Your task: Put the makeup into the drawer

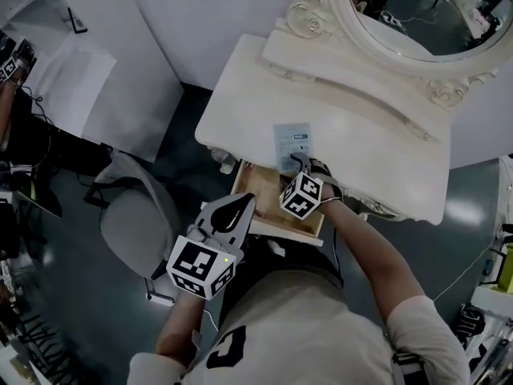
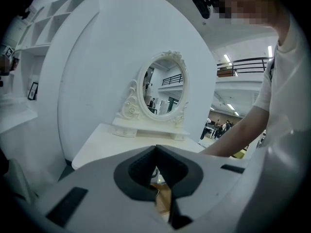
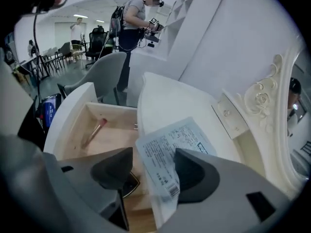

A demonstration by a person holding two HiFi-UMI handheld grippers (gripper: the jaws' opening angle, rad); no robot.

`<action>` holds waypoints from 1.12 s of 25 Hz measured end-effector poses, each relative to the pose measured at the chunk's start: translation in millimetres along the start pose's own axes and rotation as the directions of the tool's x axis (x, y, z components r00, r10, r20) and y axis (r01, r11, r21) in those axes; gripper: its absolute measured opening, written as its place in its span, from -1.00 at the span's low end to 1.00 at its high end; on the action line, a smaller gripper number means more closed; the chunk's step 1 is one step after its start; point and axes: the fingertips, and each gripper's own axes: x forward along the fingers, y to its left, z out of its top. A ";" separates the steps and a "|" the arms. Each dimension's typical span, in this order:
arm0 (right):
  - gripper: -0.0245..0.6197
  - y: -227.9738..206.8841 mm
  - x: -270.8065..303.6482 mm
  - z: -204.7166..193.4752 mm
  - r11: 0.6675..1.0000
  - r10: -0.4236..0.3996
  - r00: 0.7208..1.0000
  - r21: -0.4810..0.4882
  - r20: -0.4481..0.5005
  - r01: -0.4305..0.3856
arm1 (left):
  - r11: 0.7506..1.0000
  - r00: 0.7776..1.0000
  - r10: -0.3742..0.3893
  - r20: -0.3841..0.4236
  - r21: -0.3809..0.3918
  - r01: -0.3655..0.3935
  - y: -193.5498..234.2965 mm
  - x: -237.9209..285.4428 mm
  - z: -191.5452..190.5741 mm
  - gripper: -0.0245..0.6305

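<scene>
While the left tongs (image 2: 155,152) hang shut at the drawer's (image 1: 263,189) 7 o'clock, the right tongs (image 3: 154,169) stand apart astride the sachet (image 3: 170,152), which lies flat at the worktop's (image 1: 361,127) 6 o'clock edge. A shallow pinch on that thin film could slip, dropping it outside the drawer.

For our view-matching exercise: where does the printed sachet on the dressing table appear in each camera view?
Head view: printed sachet at centre, on the tabletop's near edge above the open drawer.
Left gripper view: not in it.
Right gripper view: lower centre, between the parted jaws of the right gripper.
Shared landmark: the ornate mirror.
</scene>
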 end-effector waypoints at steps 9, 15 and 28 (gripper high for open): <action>-0.25 7.9 -6.9 -5.0 0.995 -0.081 0.997 -0.050 0.009 0.081 | 1.000 1.000 0.013 -0.012 0.024 -0.012 -0.5 -0.5 -5.8 -0.76; -0.49 11.7 -19.8 -1.6 0.998 -0.052 0.995 0.049 0.087 0.048 | 1.000 1.000 0.006 -0.013 0.031 -0.005 -1.6 1.4 -3.9 -0.76; -0.84 11.2 -41.9 6.0 0.959 0.078 0.986 0.260 0.144 -0.114 | 0.999 0.999 0.034 0.009 0.040 -0.034 11.4 1.1 6.5 -0.76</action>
